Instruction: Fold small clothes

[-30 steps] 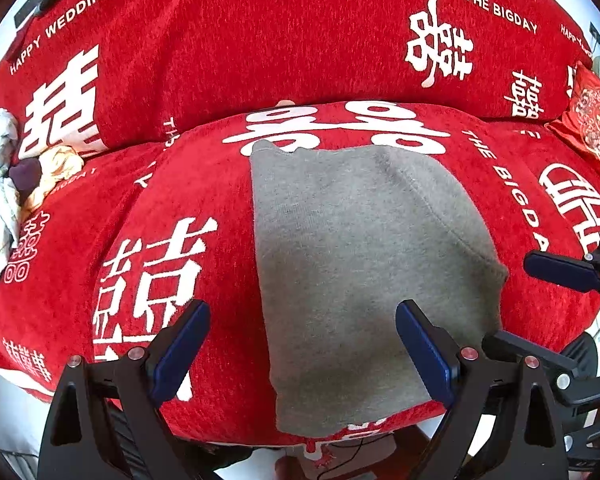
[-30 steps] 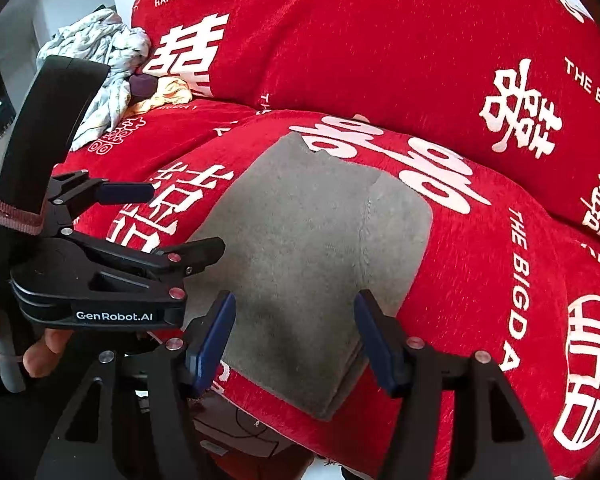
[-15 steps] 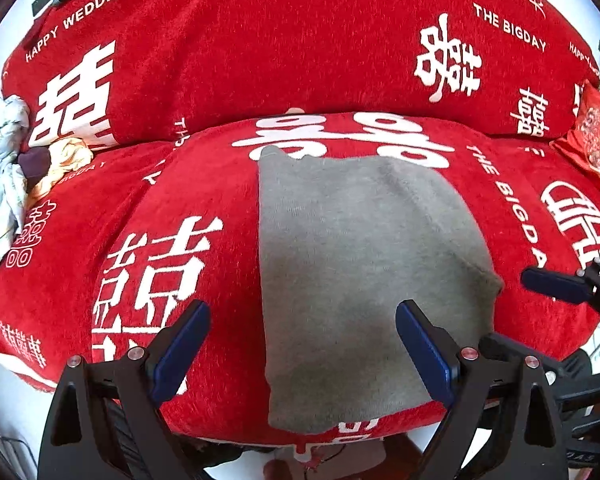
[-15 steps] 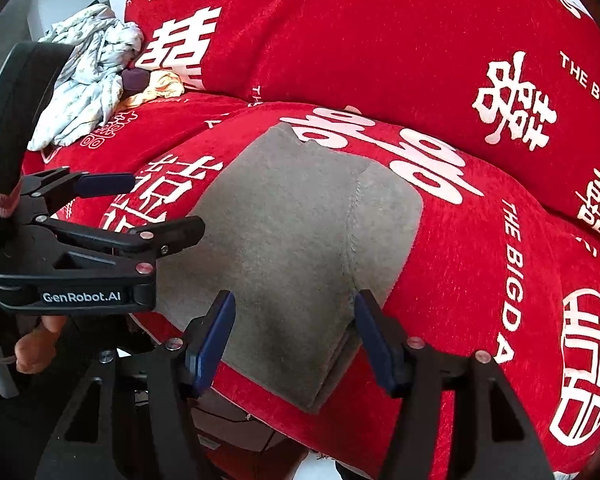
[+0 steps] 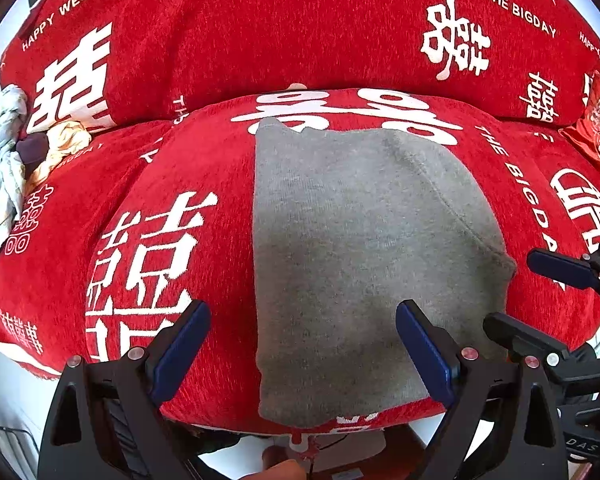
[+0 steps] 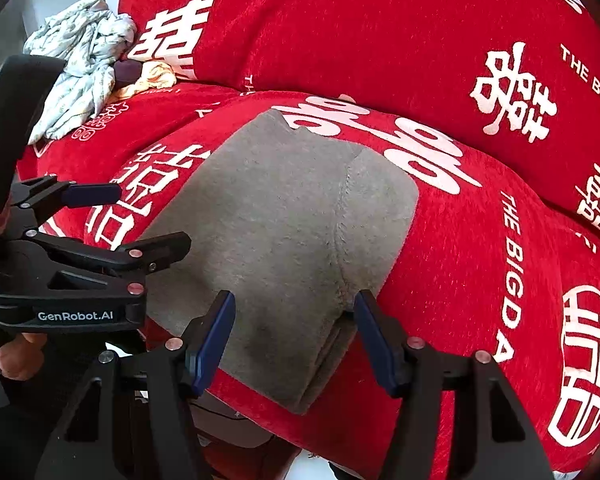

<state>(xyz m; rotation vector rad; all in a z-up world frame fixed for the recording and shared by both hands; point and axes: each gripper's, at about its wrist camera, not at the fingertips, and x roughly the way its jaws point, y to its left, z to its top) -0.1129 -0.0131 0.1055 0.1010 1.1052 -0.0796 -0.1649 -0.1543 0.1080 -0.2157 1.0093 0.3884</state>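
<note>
Red sofa cover with white characters and "HAPPY WEDDING" / "THE BIGDAY" print is filling both views, draped over the seat and backrest. Grey folded garment is lying flat on the seat cushion, centre of the left wrist view, its near edge hanging at the cushion's front lip toward 6 o'clock; in the right wrist view it is sitting centre with a seam running down its right part. Pile of crumpled clothes is sitting at 10 o'clock on the seat's far end, well apart from the garment. Left gripper is hovering over the garment's near left edge, fingers spread wide, grasping nothing. Right gripper is hovering over the garment's near right corner, fingers released, nothing pinched. 2 fingertips of a person are showing at 8 o'clock under the left gripper's body.
</note>
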